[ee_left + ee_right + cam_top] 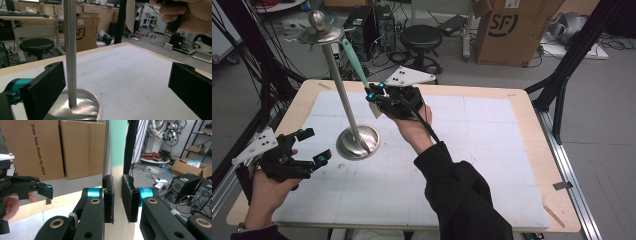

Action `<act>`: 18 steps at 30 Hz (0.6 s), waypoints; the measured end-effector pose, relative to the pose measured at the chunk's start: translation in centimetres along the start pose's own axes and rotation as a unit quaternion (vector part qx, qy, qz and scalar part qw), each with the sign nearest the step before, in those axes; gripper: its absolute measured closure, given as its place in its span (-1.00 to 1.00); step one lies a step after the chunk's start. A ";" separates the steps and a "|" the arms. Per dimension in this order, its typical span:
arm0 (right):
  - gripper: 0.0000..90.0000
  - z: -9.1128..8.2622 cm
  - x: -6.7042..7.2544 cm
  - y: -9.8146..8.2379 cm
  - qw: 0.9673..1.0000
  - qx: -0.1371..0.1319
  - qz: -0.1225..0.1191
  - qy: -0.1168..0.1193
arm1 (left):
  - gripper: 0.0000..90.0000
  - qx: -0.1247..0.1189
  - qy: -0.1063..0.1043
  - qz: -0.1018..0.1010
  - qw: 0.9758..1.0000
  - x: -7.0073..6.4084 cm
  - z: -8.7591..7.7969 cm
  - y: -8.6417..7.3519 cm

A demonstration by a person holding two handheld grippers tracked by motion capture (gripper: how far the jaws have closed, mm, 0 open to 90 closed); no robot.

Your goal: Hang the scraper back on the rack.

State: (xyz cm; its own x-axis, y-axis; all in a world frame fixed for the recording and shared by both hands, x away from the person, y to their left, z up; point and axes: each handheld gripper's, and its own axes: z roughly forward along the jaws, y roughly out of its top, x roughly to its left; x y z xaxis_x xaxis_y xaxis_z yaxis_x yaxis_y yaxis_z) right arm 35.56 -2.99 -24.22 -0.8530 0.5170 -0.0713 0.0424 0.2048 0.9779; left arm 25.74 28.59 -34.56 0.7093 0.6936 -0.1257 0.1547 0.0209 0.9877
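Cluttered with cardboard boxes, cables and a black stool (420,38), the workshop lies behind a wooden table topped by a white gridded mat (472,165). At the far middle of that mat, a long utensil with a mint-green upper part and a cream lower part (354,62) is held raised, clenched between the jaws of the right gripper (373,92), its tip reaching toward the top disc of the tall polished steel stand with a round base and a ball finial (343,95). In the right gripper view the pads (109,200) are seen pressed on the cream part. The left gripper (314,147) is held released just left of the stand's base, its jaws wide apart and touching nothing. A hook under the disc could be missed if the utensil is tilted, and the stand could be tipped by a sideways push, since its base is not steadied. The utensil could also be dropped if the narrow grip slips.
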 end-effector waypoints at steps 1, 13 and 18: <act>0.80 0.1 -0.1 0.0 1.000 0.001 0.001 0.001 | -0.96 0.002 -0.001 0.001 1.000 0.0 0.0 0.0; 0.80 0.7 -0.1 -0.3 1.000 0.008 0.007 0.001 | -0.96 0.002 -0.001 0.000 1.000 0.1 0.1 -0.1; 0.80 1.3 -0.1 -0.5 1.000 0.011 0.009 0.004 | -0.96 0.003 -0.001 0.000 1.000 0.1 0.1 -0.2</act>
State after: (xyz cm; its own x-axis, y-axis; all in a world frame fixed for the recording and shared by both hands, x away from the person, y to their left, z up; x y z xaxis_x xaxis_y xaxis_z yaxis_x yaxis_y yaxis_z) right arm 36.31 -2.05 -24.91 -0.8558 0.5145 -0.0531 0.0679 0.2135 0.9746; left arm 25.83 28.59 -34.74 0.7106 0.6922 -0.1261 0.1596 0.0160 0.9871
